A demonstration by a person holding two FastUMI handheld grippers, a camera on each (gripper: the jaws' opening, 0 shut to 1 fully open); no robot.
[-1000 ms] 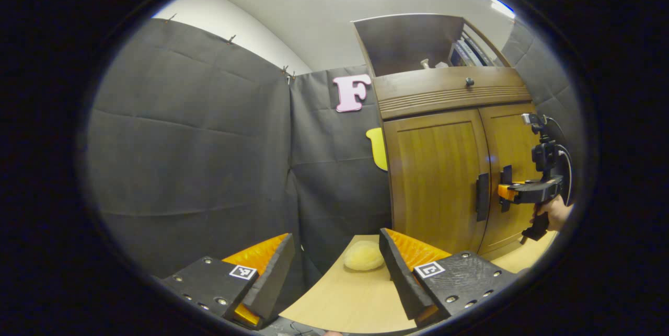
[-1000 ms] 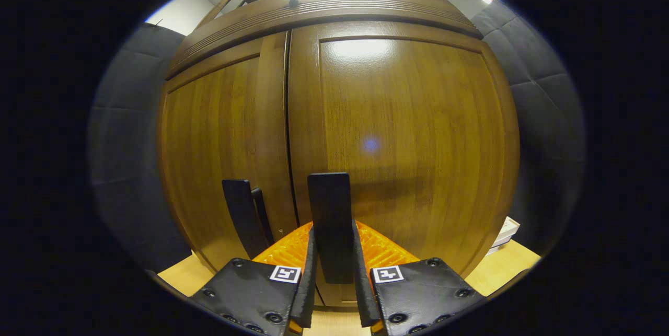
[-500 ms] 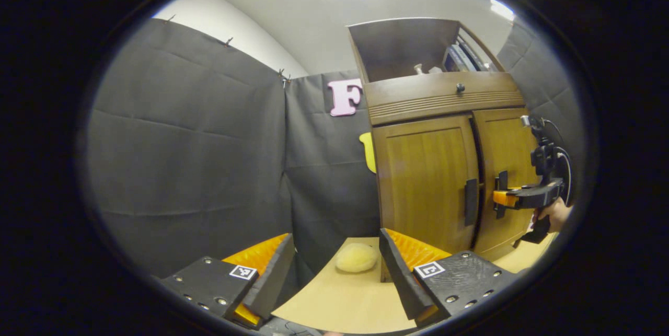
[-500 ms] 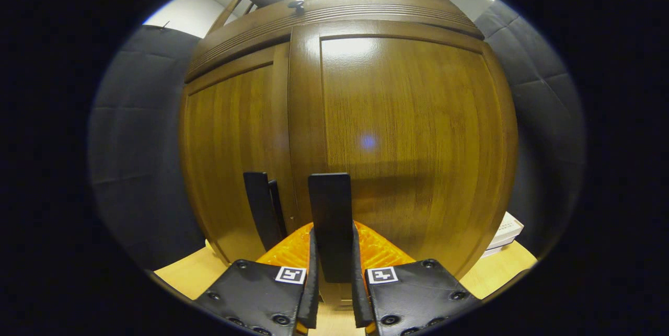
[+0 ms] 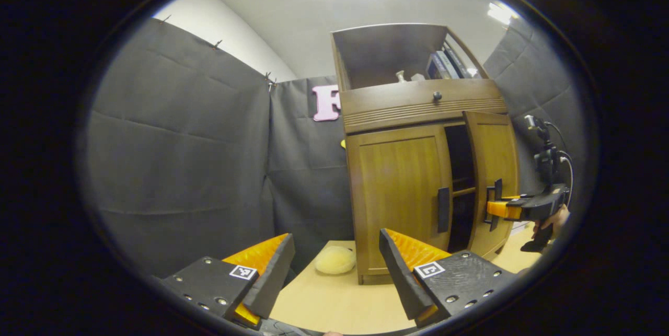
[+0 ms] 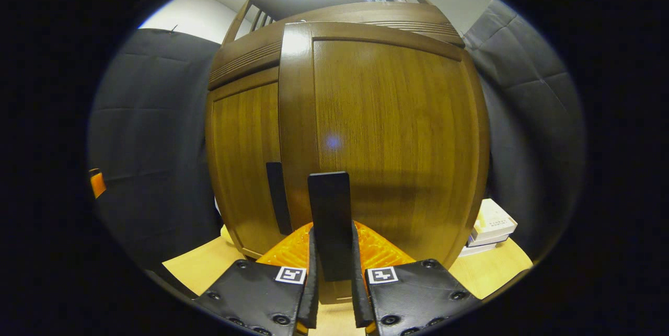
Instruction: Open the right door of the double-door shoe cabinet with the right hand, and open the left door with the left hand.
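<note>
Your right tool (image 6: 333, 294) clamps the black handle (image 6: 329, 223) of the shoe cabinet's right door (image 6: 389, 142), which stands partly ajar. Your left tool (image 5: 334, 268) gapes wide above the bench (image 5: 339, 299), well apart from the shut left door (image 5: 400, 197).

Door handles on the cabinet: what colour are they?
Black; clearest in the right gripper view.

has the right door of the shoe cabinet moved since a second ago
Yes. The right door has swung outward from the closed left door, exposing a dark gap with a shelf between them, with the right gripper shut on its handle.
</note>
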